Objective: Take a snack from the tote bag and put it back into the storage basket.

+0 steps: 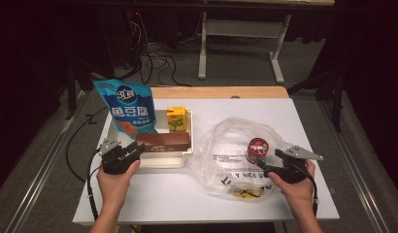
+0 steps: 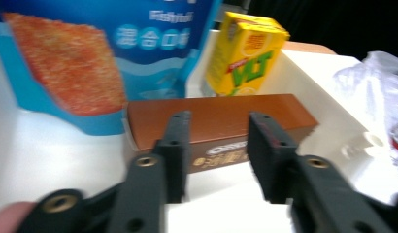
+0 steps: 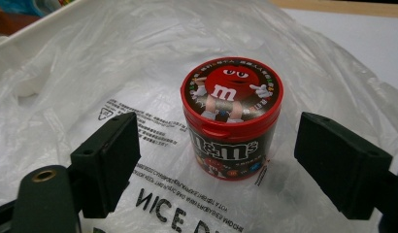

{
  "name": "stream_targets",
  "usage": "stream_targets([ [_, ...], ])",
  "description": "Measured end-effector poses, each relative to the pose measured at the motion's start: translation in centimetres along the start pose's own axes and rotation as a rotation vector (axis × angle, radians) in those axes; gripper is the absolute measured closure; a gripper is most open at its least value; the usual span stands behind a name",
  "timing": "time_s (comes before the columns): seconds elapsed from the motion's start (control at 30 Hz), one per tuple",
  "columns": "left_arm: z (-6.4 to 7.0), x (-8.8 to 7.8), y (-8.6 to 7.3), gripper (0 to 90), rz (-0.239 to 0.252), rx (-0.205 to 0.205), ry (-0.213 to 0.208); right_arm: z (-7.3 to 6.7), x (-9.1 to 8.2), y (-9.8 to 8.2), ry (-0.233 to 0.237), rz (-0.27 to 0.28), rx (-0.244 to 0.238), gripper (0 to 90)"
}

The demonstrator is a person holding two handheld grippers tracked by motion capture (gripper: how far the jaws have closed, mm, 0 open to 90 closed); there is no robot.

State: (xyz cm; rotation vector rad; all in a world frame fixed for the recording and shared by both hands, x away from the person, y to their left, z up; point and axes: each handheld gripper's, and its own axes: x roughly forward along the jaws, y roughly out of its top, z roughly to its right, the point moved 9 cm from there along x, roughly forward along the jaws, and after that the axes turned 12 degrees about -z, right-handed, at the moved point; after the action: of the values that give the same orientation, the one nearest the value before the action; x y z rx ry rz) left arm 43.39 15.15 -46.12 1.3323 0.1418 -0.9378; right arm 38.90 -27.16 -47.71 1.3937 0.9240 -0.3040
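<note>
A white tray [image 1: 110, 127] at the table's left holds a blue snack bag [image 1: 126, 107], a yellow drink carton [image 1: 176, 119] and a long brown box [image 1: 163, 142]. My left gripper [image 1: 138, 149] hovers at the tray's near left corner, open, its jaws aimed at the brown box [image 2: 216, 121] with a gap before it. On a clear plastic bag [image 1: 226, 145] to the right stands a red-lidded M&M's tub [image 1: 257, 149]. My right gripper [image 1: 265, 167] is open just short of the tub [image 3: 231, 116], one jaw on each side, touching nothing.
The blue bag [image 2: 90, 53] and the carton [image 2: 245, 53] stand upright behind the brown box. A wooden strip [image 1: 219, 92] runs along the table's far edge. Cables and a white frame [image 1: 236, 39] lie on the floor beyond. Bare white tabletop [image 1: 177, 194] lies near the front.
</note>
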Motion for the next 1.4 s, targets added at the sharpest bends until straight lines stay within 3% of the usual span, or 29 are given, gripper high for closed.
stream_targets([
  [0.07, 0.4, 0.0, 0.0, 52.0, 0.000, 0.008, -0.025, 0.0, 0.3, 0.0, -0.003, -0.009, -0.007, 16.2],
  [0.13, 1.1, 0.0, 0.0, 46.4, -0.007, 0.030, -0.055, 0.1, 0.8, 0.1, -0.020, -0.028, -0.003, 15.2],
  [0.17, 1.8, -0.1, 0.1, 40.3, -0.001, 0.063, -0.076, 0.2, 1.1, 0.3, -0.028, -0.034, 0.004, 15.1],
  [0.27, 2.6, -0.2, 0.2, 33.6, 0.007, 0.083, -0.103, 0.5, 1.5, 0.5, -0.044, -0.037, 0.006, 14.8],
  [0.3, 2.9, -0.1, 0.2, 30.2, 0.007, 0.091, -0.107, 0.7, 1.8, 0.6, -0.052, -0.040, 0.009, 14.8],
  [0.33, 3.4, 0.0, 0.2, 21.2, -0.007, 0.120, -0.101, 0.8, 2.2, 0.6, -0.064, -0.055, 0.009, 14.8],
  [0.37, 3.4, 0.0, 0.2, 16.0, -0.007, 0.120, -0.101, 0.8, 2.4, 0.7, -0.067, -0.061, 0.007, 14.8],
  [0.43, 3.8, 0.2, 0.0, 11.8, -0.020, 0.141, -0.102, 0.8, 2.6, 0.7, -0.070, -0.067, 0.006, 14.8],
  [0.53, 4.8, 0.6, -0.3, 10.5, -0.047, 0.184, -0.124, 0.7, 3.6, 0.6, -0.084, -0.086, 0.011, 14.8],
  [0.63, 5.1, 0.8, -0.4, 7.6, -0.054, 0.202, -0.108, 0.5, 4.1, 0.6, -0.084, -0.088, 0.005, 14.9],
  [0.93, 5.5, 1.3, -0.9, 7.8, -0.081, 0.206, -0.109, 0.5, 5.6, 0.9, -0.114, -0.096, 0.020, 16.8],
  [1.0, 5.7, 1.4, -1.0, 8.4, -0.083, 0.215, -0.107, 0.7, 6.0, 0.9, -0.127, -0.094, 0.038, 21.0],
  [1.1, 6.1, 1.5, -1.1, 8.5, -0.083, 0.247, -0.092, 0.9, 6.0, 0.8, -0.148, -0.093, 0.039, 24.8],
  [1.2, 7.4, 1.5, -1.2, 9.2, -0.072, 0.285, -0.107, 0.7, 5.9, 0.8, -0.168, -0.090, 0.017, 25.8],
  [1.33, 8.2, 1.6, -1.5, 9.7, -0.080, 0.299, -0.128, 0.4, 5.5, 0.9, -0.173, -0.081, 0.005, 25.9],
  [1.4, 8.9, 1.8, -1.7, 10.1, -0.082, 0.304, -0.139, -0.4, 4.7, 1.2, -0.154, -0.062, 0.000, 25.9],
])
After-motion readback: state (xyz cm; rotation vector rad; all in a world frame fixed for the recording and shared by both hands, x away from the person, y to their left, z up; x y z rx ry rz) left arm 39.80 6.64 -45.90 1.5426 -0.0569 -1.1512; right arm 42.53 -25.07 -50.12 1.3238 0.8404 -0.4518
